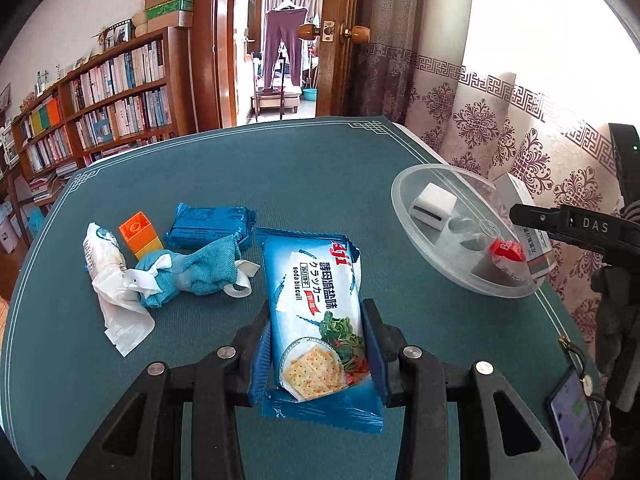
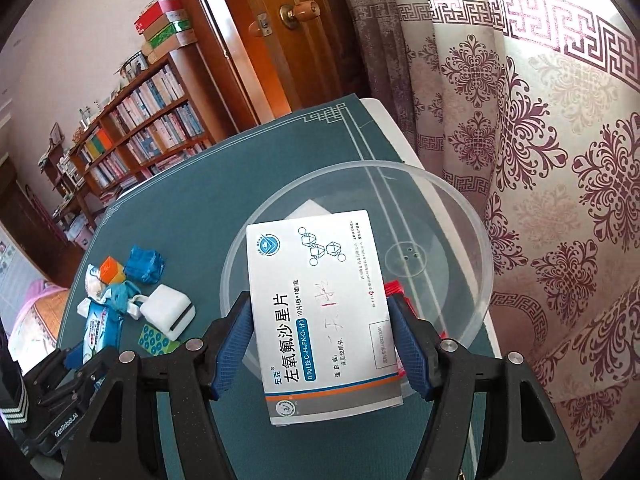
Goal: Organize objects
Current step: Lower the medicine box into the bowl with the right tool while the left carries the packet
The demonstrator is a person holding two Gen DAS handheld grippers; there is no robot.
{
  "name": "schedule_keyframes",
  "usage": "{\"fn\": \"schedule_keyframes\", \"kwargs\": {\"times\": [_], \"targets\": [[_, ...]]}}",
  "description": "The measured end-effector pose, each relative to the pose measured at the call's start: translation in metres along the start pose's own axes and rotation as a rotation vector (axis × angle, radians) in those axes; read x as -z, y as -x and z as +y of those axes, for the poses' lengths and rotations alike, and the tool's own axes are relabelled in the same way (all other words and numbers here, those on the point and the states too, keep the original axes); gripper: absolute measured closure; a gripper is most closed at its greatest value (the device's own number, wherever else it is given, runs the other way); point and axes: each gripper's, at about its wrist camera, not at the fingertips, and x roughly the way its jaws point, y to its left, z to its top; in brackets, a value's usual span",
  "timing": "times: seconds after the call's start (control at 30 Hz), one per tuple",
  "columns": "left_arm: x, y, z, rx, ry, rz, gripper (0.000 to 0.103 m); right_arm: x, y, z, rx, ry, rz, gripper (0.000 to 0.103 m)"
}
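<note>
My left gripper [image 1: 318, 312] is shut on a blue soda biscuit packet [image 1: 312, 276], which hangs above the green table mat [image 1: 320, 176]. My right gripper [image 2: 318, 300] is shut on a white medicine box [image 2: 320, 280] held flat over a clear plastic bowl [image 2: 460, 216]. From the left wrist view the bowl [image 1: 408, 184] stands near the table's right edge, with the right gripper's black finger [image 1: 560, 224] and the box [image 1: 536, 248] at its far side. A red sachet [image 1: 506, 250] lies in the bowl.
A white wrapper [image 1: 108, 276], an orange and yellow block [image 1: 140, 236], a blue packet [image 1: 208, 228] and a blue cloth with a ribbon [image 1: 188, 272] lie at the left. A white cube [image 2: 168, 312] and a green dotted card [image 2: 154, 340] sit beside the bowl. A phone [image 1: 572, 412] lies at the near right corner.
</note>
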Motion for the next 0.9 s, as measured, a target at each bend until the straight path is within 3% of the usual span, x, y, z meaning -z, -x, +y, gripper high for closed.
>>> {"fn": "schedule_keyframes", "kwargs": {"times": [0.5, 0.9], "targets": [[-0.021, -0.014, -0.041, 0.051, -0.072, -0.005, 0.06, -0.034, -0.028, -0.033, 0.146, -0.02, -0.061, 0.036], [-0.044, -0.045, -0.074, 0.135, -0.115, 0.014, 0.06, -0.027, -0.031, -0.058, 0.118, -0.069, -0.06, 0.035]]}}
